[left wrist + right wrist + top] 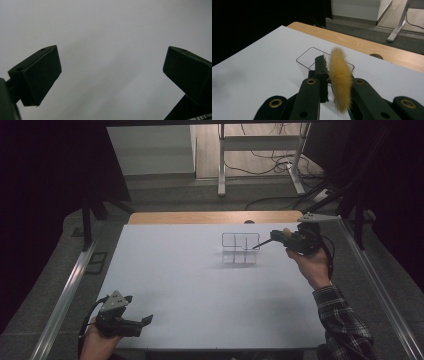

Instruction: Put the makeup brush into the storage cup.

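Right hand-held gripper (270,240), right of centre in the high view, pinches a fuzzy yellow-tan disc (340,75) on edge between its jaws, just above the rim of the clear divided organizer tray (240,248). Tray sits on the white tabletop (200,290), upper centre. Left hand-held gripper (142,321) at lower left, jaws spread, nothing between them, hanging over bare tabletop.

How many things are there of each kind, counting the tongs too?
Tongs: 2, the left tongs open, the right tongs shut on the brush
Fluffy yellow brush: 1
Clear divided box: 1
White table: 1
Total: 5
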Tool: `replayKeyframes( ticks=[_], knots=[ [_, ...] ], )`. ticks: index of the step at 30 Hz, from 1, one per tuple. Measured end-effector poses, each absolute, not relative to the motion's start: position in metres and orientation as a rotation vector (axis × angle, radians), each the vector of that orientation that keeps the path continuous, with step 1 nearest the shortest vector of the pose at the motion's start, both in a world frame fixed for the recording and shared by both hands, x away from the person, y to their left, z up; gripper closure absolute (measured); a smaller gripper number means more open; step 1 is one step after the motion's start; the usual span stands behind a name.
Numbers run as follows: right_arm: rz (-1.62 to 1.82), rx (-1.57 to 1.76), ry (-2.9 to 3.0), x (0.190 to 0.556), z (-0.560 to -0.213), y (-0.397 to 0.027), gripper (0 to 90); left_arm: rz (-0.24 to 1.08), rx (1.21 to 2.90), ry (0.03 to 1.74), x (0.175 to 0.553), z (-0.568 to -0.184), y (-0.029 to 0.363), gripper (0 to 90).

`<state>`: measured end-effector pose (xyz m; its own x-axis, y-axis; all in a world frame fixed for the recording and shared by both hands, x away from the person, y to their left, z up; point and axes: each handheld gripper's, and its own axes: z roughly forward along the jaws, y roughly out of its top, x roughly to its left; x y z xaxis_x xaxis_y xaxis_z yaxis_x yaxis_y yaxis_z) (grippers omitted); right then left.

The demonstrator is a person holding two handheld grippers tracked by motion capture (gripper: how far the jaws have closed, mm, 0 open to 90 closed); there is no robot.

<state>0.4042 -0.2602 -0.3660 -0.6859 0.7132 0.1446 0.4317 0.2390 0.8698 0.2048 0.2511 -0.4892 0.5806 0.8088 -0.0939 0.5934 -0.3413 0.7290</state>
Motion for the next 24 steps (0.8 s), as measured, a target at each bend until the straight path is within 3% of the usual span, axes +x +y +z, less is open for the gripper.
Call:
replayKeyframes(
  ticks=[24],
  knots=[
    [1.442,1.105,2.198,0.438,-0.373,-0.253,84.1,0.375,2.085,1.111,0.205,-0.490,0.250,2.4]
  ],
)
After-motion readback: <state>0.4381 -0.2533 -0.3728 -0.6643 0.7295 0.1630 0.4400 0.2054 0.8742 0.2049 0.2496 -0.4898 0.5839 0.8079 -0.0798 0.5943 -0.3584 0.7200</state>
